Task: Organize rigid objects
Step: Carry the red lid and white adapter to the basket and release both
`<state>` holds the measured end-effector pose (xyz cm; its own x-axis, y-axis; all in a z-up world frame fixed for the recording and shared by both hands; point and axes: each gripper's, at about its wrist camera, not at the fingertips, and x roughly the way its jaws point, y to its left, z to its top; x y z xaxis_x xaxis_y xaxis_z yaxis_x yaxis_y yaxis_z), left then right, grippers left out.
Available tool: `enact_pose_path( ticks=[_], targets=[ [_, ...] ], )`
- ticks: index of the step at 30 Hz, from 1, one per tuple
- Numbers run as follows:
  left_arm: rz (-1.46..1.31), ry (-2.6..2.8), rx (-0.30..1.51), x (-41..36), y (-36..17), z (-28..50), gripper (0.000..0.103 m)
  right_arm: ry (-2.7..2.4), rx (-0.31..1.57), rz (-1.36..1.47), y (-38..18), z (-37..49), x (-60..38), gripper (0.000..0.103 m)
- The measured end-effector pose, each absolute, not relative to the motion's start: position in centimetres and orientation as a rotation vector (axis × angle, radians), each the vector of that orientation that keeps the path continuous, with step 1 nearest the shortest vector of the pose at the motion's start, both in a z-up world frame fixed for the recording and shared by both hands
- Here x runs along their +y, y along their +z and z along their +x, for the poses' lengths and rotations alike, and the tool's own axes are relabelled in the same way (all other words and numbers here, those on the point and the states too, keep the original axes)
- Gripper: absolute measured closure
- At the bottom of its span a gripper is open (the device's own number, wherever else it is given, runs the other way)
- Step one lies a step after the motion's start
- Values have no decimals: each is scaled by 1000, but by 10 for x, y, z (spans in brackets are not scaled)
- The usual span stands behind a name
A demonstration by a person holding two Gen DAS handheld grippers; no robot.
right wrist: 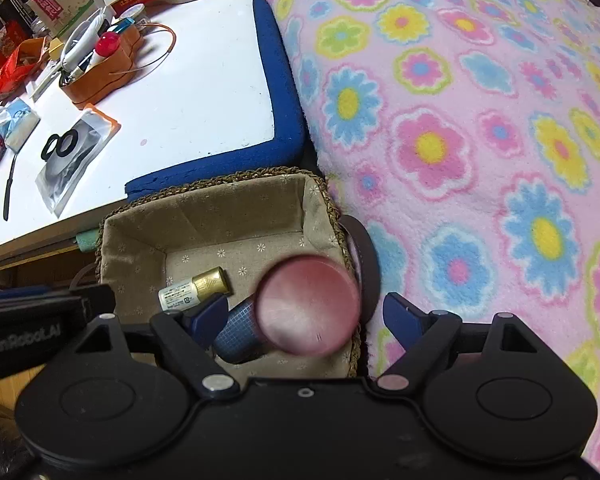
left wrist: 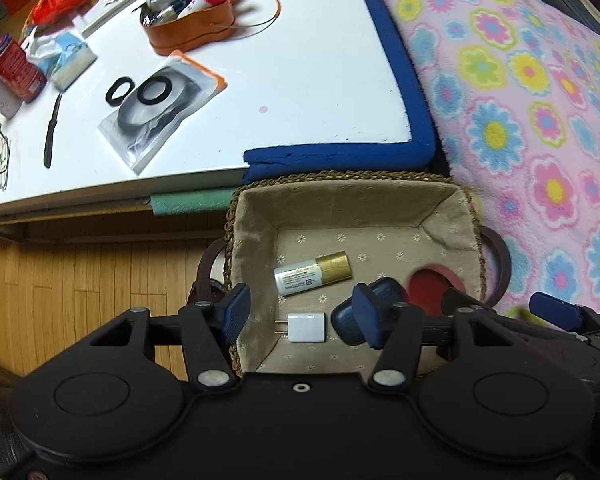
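A woven basket (left wrist: 440, 200) with a beige cloth lining stands on the floor between the table and the bed. In it lie a gold and white battery (left wrist: 313, 273), a white plug adapter (left wrist: 306, 327) and a dark blue case (left wrist: 374, 308). A blurred red round object (right wrist: 309, 305) is in mid-air between the open fingers of my right gripper (right wrist: 306, 312), over the basket's right side; it also shows in the left wrist view (left wrist: 430, 286). My left gripper (left wrist: 302, 316) is open and empty above the basket's near left part. The basket also shows in the right wrist view (right wrist: 140, 216).
A white table (left wrist: 292, 68) with a blue padded edge holds an orange pouch (left wrist: 188, 28) of pens, a packet with black rings (left wrist: 160, 104), a black pen (left wrist: 51, 136) and a red can (left wrist: 16, 72). A flowered pink blanket (right wrist: 480, 140) covers the bed on the right.
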<state>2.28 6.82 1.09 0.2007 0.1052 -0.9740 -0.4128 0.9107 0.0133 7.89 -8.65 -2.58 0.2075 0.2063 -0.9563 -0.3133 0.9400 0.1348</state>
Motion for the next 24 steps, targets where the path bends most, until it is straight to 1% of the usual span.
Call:
enact_pose_path(
  ticks=[15, 24],
  targets=[
    [-236, 359, 1340, 62, 9, 24, 44, 349, 1298, -101, -18, 72, -97, 18],
    [-232, 353, 1339, 62, 8, 23, 44, 343, 1293, -107, -14, 67, -100, 18]
  ],
)
